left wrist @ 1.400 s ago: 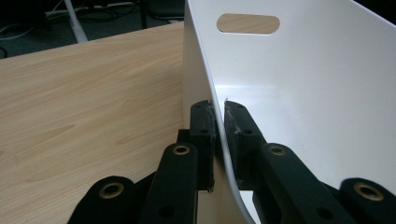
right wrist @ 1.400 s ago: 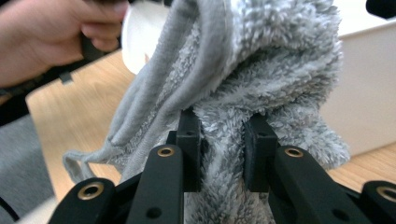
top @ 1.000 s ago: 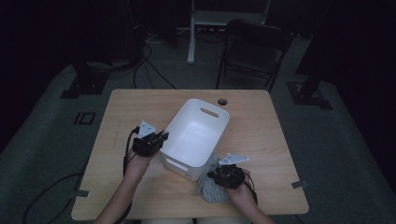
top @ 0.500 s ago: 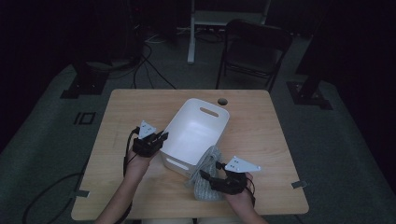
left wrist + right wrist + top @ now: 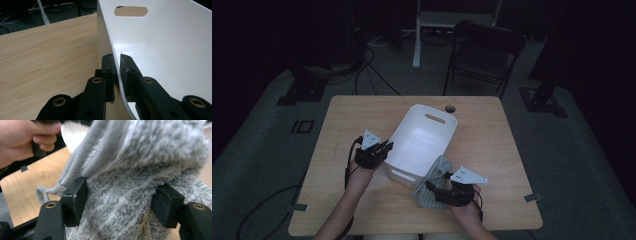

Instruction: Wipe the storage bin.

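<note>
A white plastic tub (image 5: 422,145) stands on the wooden table (image 5: 497,150). My left gripper (image 5: 387,148) is shut on the tub's left wall, one pad inside and one outside (image 5: 117,72); the wall (image 5: 162,50) curves up between them. A grey fluffy cloth (image 5: 438,171) lies bunched against the tub's near right corner. My right gripper (image 5: 433,184) is at the cloth. Its jaws have just been opening and now stand wide, with the cloth (image 5: 130,170) bulging between them (image 5: 120,202).
A round cable hole (image 5: 450,108) is in the table near its far edge. A dark folding chair (image 5: 484,50) and a white stand (image 5: 417,35) are on the floor beyond the table. The person's other hand (image 5: 22,137) appears in the right gripper view.
The right gripper's jaws have widened around the grey cloth, and the cloth has shifted up against the tub's near corner. The left gripper and the tub have stayed still.
</note>
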`<move>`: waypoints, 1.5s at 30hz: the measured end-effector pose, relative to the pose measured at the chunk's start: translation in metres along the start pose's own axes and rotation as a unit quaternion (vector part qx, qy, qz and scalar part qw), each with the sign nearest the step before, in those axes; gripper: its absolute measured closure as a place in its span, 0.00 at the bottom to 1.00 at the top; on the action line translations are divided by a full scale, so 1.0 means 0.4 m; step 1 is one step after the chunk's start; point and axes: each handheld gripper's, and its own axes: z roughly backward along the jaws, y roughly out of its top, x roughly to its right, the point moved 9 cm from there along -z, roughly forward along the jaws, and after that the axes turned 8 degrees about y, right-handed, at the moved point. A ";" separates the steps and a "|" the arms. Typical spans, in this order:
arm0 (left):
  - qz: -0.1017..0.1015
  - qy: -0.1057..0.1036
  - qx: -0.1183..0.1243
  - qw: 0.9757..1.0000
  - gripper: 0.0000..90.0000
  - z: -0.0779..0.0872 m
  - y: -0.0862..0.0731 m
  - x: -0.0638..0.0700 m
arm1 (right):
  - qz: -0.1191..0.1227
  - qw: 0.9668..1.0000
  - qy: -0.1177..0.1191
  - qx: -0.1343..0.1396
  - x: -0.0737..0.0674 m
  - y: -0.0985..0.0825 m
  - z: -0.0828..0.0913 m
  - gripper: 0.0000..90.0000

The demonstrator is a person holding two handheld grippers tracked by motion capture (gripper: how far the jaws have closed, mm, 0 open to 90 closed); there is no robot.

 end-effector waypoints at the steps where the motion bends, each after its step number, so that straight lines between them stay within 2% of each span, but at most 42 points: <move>1: 0.003 -0.002 0.000 1.000 0.92 0.000 0.000 0.000 | -0.001 1.000 -0.001 -0.006 0.002 -0.006 -0.004 0.36; 7: 0.002 -0.001 -0.003 1.000 0.91 0.001 0.000 -0.001 | 0.011 0.999 0.007 -0.035 0.024 -0.029 -0.017 0.38; 8: 0.002 -0.001 -0.002 1.000 0.91 0.001 0.000 -0.001 | 0.006 0.999 0.011 -0.045 0.026 -0.037 -0.020 0.39; 11: 0.002 -0.002 -0.003 1.000 0.91 0.001 0.000 -0.001 | 0.008 0.997 0.018 -0.078 0.040 -0.066 -0.033 0.41; 14: 0.002 -0.001 -0.005 1.000 0.91 0.001 0.001 -0.002 | 0.013 0.993 0.029 -0.114 0.057 -0.098 -0.047 0.45; 17: 0.002 0.000 -0.005 1.000 0.91 0.001 0.001 -0.003 | 0.016 0.988 0.044 -0.148 0.073 -0.126 -0.054 0.54; 19: 0.002 -0.001 -0.005 1.000 0.91 0.000 0.001 -0.004 | 0.007 0.985 0.052 -0.162 0.081 -0.133 -0.052 0.66; 20: -0.001 -0.001 -0.005 1.000 0.91 0.000 0.001 -0.004 | 0.003 0.984 0.046 -0.171 0.087 -0.133 -0.048 0.74; 22: 0.002 -0.001 -0.005 1.000 0.91 0.000 0.001 -0.004 | -0.007 0.983 0.039 -0.178 0.093 -0.123 -0.042 0.79; 23: 0.003 0.000 -0.005 1.000 0.91 0.000 0.001 -0.005 | -0.002 0.984 0.034 -0.174 0.094 -0.113 -0.036 0.80; 24: 0.004 -0.001 -0.004 1.000 0.91 0.000 0.001 -0.005 | 0.008 0.986 0.021 -0.163 0.096 -0.097 -0.028 0.80; 25: 0.003 0.001 -0.005 1.000 0.91 -0.001 0.001 -0.005 | 0.008 0.989 0.018 -0.146 0.096 -0.076 -0.017 0.81; 27: 0.001 0.007 -0.005 1.000 0.91 -0.003 0.000 -0.003 | 0.002 0.995 0.025 -0.092 0.092 -0.022 0.012 0.81; 28: 0.000 0.007 -0.005 1.000 0.91 -0.003 0.000 -0.002 | 0.001 0.997 0.032 -0.064 0.087 0.006 0.029 0.81; 30: -0.004 0.001 -0.006 1.000 0.91 -0.003 0.000 -0.001 | 0.009 0.999 0.036 -0.016 0.077 0.052 0.055 0.81; 31: -0.002 -0.006 -0.005 1.000 0.92 -0.004 0.000 0.000 | 0.017 0.999 0.033 -0.011 0.074 0.062 0.059 0.81; 32: -0.010 -0.007 -0.005 1.000 0.91 -0.003 0.000 0.001 | 0.021 0.999 0.028 -0.019 0.074 0.060 0.052 0.81; 34: -0.007 -0.013 -0.003 1.000 0.91 -0.004 0.000 0.002 | 0.017 0.999 0.018 -0.028 0.081 0.046 0.035 0.82; 36: -0.004 -0.015 -0.002 1.000 0.91 -0.005 0.001 0.003 | 0.008 0.999 0.011 -0.048 0.091 0.025 0.021 0.82; 41: -0.002 -0.014 -0.002 1.000 0.91 -0.005 0.001 0.003 | -0.010 0.997 0.014 -0.070 0.113 -0.007 0.002 0.82; 45: -0.002 -0.008 -0.001 1.000 0.91 -0.004 0.001 0.002 | -0.020 0.995 0.005 -0.096 0.143 -0.040 -0.017 0.82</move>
